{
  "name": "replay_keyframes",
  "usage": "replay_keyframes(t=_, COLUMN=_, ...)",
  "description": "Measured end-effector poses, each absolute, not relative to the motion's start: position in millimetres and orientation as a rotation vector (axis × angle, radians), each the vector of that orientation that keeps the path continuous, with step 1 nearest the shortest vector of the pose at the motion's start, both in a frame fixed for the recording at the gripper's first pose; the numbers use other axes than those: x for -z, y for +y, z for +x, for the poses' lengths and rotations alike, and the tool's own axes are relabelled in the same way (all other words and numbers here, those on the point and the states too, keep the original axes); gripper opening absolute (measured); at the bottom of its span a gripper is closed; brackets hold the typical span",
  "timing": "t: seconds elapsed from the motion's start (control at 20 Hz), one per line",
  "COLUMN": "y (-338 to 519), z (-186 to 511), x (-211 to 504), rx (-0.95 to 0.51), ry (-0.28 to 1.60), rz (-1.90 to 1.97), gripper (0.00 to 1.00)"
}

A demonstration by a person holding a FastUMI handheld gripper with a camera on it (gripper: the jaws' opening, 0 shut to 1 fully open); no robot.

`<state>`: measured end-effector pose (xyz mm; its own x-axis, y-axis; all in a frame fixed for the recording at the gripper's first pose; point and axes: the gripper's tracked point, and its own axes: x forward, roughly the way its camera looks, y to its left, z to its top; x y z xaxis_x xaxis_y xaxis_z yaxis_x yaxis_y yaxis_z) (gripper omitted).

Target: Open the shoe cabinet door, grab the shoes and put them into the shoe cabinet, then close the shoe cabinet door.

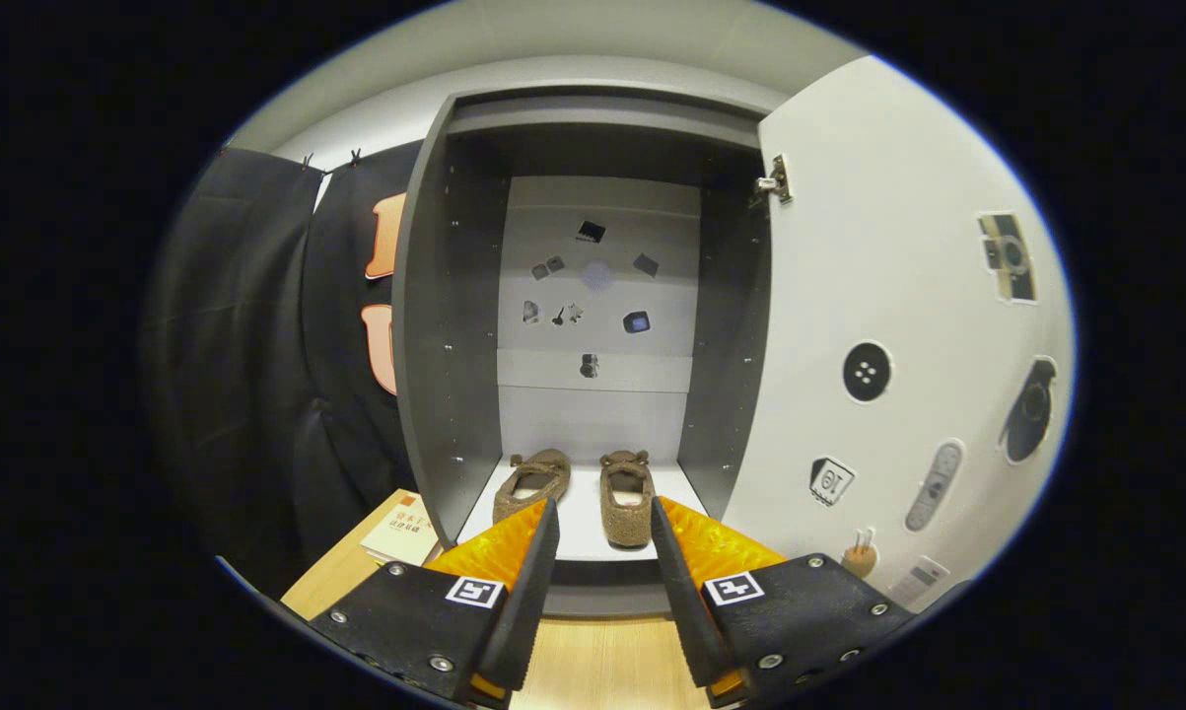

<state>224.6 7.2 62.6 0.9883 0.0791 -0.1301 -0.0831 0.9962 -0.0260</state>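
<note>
Two-finger gripper, fingers spread wide and holding nothing, facing the open dark-grey shoe cabinet, where two brown fuzzy slippers lie heel-toward-gripper just beyond; white sticker-covered door swung open rightward, awaiting closing.

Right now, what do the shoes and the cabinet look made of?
Shoes: a brown pair with a fuzzy, matte nap, probably suede or fleece fabric; the insides look paler.
Cabinet: flat grey panels with rows of peg holes, likely laminated board, matte. Door: smooth, pale and matte, with a metal hinge.
The gripper is open, holding nothing.
</note>
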Motion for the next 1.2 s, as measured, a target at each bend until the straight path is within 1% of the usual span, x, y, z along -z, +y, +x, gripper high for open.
replay_keyframes(t=0.2, y=-14.1, z=184.7, x=-62.6, rx=-0.035, ry=0.121, rz=-0.045, gripper=0.66)
replay_keyframes(t=0.35, y=-30.6, z=152.2, x=-63.9, rx=-0.025, ry=0.123, rz=-0.026, gripper=0.68)
replay_keyframes(t=0.5, y=-56.0, z=125.5, x=-60.8, rx=0.025, ry=0.125, rz=-0.013, gripper=0.71)
replay_keyframes(t=0.8, y=-98.4, z=75.2, x=-65.2, rx=0.099, ry=0.108, rz=0.03, gripper=0.72)
replay_keyframes(t=1.2, y=-156.1, z=35.1, x=-66.5, rx=0.204, ry=0.102, rz=0.032, gripper=0.72)
